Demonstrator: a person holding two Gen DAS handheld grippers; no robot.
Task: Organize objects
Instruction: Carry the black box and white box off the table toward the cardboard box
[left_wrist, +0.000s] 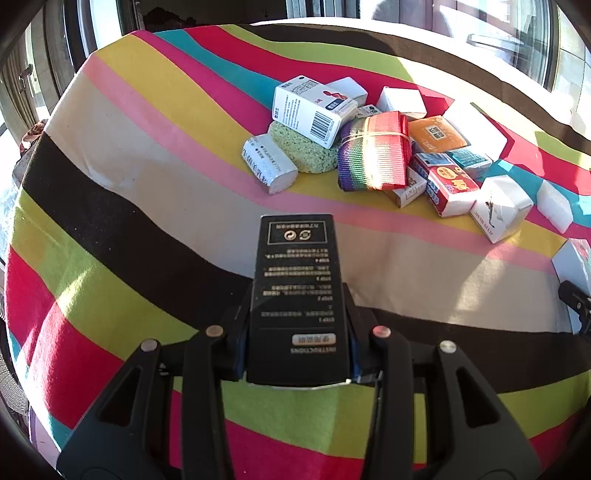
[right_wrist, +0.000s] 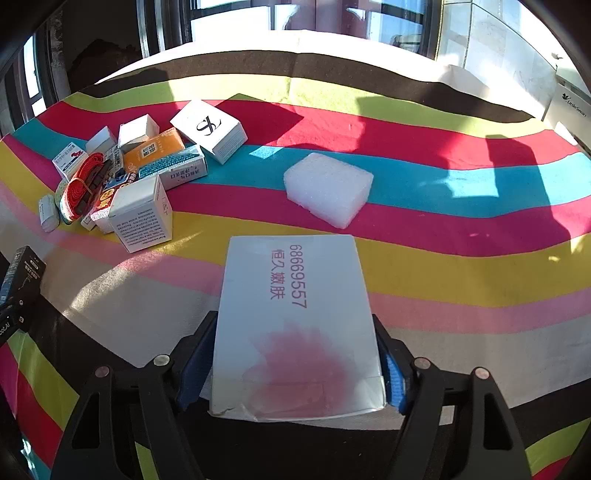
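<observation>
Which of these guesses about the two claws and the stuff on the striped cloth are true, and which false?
1. The left claw grips a black box. True.
2. The right claw is empty. False: a white box with pink print sits between its pads.
3. A white foam block lies alone on the striped cloth, apart from the pile. True.
4. The white barcode box lies flat on the cloth. False: it leans on a green sponge.
5. A rubber band wraps the rainbow strap bundle. True.
</observation>
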